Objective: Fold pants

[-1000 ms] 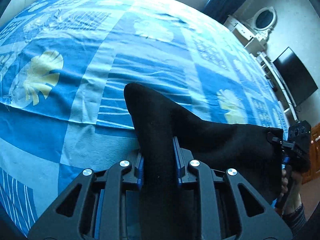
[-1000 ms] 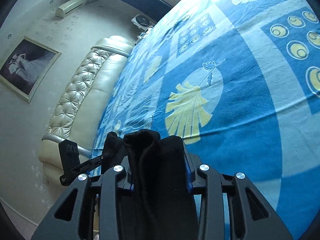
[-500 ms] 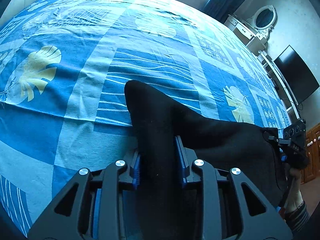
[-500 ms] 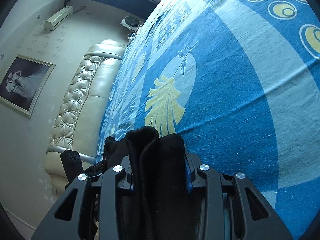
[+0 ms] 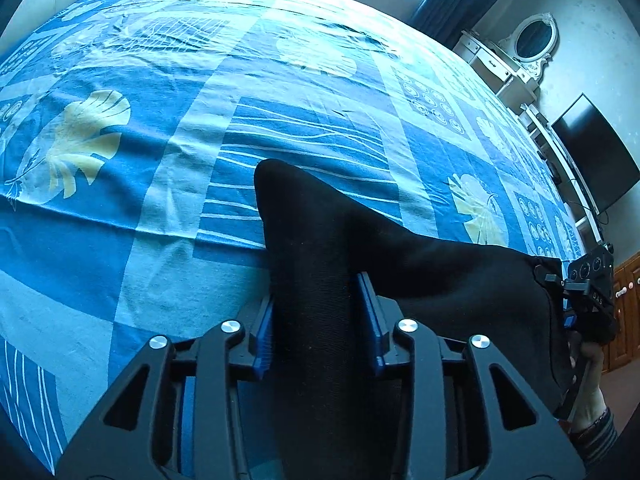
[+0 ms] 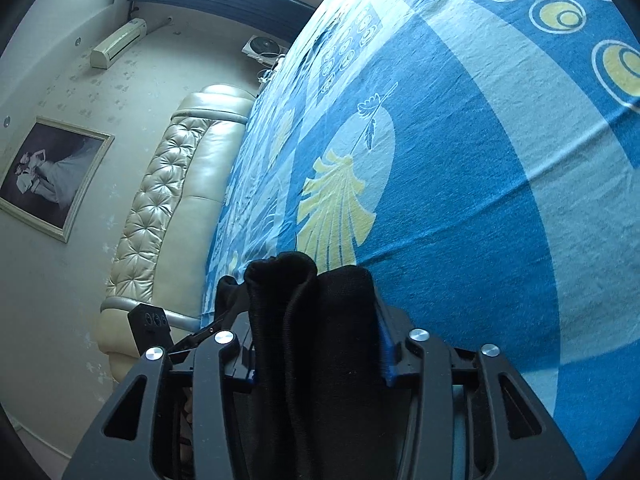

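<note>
The black pants hang stretched between my two grippers above the near edge of the bed. My left gripper is shut on one bunched end of the pants, which pokes out past the fingers. The fabric runs right to my right gripper, seen at the far right with the hand holding it. In the right wrist view my right gripper is shut on the other bunched end of the pants. The left gripper's body shows at the lower left there.
A bed with a blue patterned sheet fills both views. A cream tufted headboard runs along one side. A dresser with an oval mirror and a dark TV stand beyond the far right edge.
Both grippers have carried the pants forward over the bed; the sheet pattern has shifted toward me in both views. Both grips stay the same.
</note>
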`<state>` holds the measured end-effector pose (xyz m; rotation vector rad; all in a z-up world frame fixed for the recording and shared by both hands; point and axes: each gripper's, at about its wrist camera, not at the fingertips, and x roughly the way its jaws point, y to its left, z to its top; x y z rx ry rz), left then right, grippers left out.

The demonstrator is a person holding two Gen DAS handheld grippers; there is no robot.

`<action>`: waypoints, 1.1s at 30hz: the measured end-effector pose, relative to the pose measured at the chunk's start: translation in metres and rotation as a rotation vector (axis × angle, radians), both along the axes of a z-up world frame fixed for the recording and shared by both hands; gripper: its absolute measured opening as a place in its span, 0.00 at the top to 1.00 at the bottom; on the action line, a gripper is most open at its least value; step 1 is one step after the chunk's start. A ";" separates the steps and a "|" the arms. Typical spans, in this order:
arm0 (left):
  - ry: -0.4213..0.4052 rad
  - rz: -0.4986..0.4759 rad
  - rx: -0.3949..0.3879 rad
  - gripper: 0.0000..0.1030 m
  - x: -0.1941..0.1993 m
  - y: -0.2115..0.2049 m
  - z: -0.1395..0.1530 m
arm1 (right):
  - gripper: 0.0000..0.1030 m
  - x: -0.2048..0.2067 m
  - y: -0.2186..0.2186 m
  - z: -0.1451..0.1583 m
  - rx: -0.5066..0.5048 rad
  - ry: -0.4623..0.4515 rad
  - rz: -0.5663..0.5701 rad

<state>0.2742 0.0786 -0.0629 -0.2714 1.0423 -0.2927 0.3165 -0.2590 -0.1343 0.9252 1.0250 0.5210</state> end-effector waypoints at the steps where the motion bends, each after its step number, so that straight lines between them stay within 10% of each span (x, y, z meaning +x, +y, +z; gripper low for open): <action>1: 0.001 0.004 -0.012 0.60 -0.003 0.003 0.002 | 0.49 -0.004 -0.001 0.002 0.002 0.004 -0.007; 9: 0.007 0.049 -0.099 0.35 -0.071 0.034 0.015 | 0.32 -0.066 -0.009 0.020 -0.066 0.009 -0.052; 24: 0.095 0.092 -0.302 0.30 -0.141 0.033 -0.012 | 0.25 -0.115 0.012 0.023 -0.108 0.029 -0.046; 33: 0.056 0.073 -0.237 0.67 -0.146 0.020 0.001 | 0.62 -0.120 0.009 0.033 -0.150 0.026 -0.017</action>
